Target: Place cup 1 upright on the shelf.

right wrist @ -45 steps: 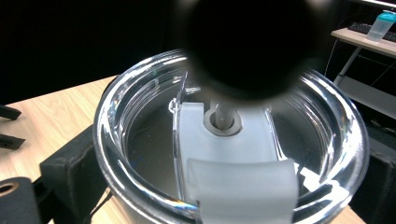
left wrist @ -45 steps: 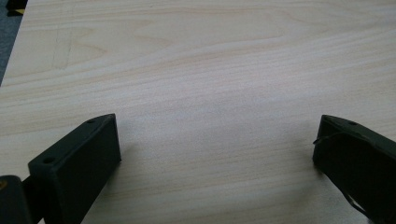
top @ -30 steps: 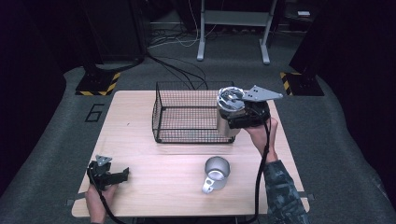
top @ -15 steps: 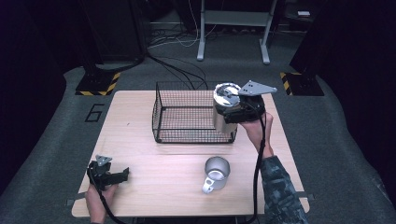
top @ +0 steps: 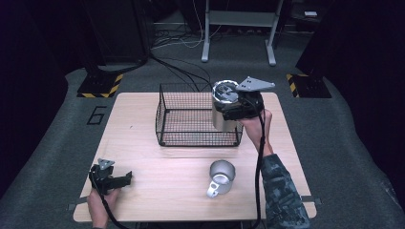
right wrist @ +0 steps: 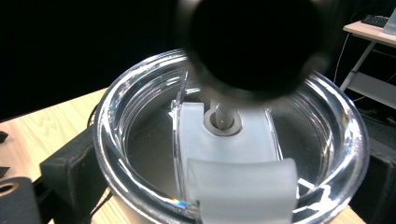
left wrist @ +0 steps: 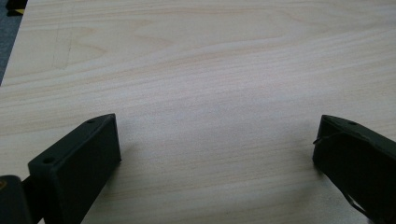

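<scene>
Table [top: 143,157]: light wood. Wire basket [top: 191,117] sits at 12 o'clock of centre, open top, nothing visible inside.

Right gripper [top: 237,109] holds the steel tumbler [top: 223,110] upright, lifted over the basket's 3 o'clock end. Its long axis looks vertical, with the clear lid up. In the right gripper view the lid [right wrist: 233,140] sits square between the jaws, which pinch the tumbler body from both sides.

Judgement: the drop turns on the tumbler base versus the basket's right wall. It hangs right at that rim, so it likely needs a shift toward 9 o'clock before lowering, or the base catches the wire.

Steel mug [top: 221,175] stands at 6 o'clock of the basket, handle toward the person, well apart.

Left gripper [top: 112,179] rests at the table's 8 o'clock corner, far from everything, jaws spread wide over bare wood [left wrist: 210,93], holding nothing.
</scene>
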The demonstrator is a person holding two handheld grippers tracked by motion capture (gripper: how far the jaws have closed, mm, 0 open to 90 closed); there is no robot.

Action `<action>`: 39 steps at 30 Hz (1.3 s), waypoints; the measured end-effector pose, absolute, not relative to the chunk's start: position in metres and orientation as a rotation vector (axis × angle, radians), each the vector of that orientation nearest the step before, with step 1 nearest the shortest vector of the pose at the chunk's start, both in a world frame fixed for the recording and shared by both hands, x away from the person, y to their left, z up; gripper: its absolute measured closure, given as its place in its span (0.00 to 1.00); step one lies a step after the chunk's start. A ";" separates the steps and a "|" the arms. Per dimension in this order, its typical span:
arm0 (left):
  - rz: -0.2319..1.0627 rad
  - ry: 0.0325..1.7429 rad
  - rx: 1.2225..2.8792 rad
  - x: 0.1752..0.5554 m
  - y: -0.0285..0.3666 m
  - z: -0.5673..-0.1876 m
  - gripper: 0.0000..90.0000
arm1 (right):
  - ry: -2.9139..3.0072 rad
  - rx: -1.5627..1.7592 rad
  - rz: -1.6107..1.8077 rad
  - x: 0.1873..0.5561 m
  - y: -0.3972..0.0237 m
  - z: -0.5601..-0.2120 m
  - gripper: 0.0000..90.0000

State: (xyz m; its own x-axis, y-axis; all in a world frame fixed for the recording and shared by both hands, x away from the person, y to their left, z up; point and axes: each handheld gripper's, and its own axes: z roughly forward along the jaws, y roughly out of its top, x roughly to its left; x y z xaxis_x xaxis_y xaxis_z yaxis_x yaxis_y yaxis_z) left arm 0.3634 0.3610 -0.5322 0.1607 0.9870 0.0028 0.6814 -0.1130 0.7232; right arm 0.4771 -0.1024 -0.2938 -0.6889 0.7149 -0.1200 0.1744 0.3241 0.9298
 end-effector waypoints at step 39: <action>0.678 1.580 1.861 0.363 0.361 -0.532 0.01 | 2.094 0.914 1.299 0.518 -0.090 -0.316 0.04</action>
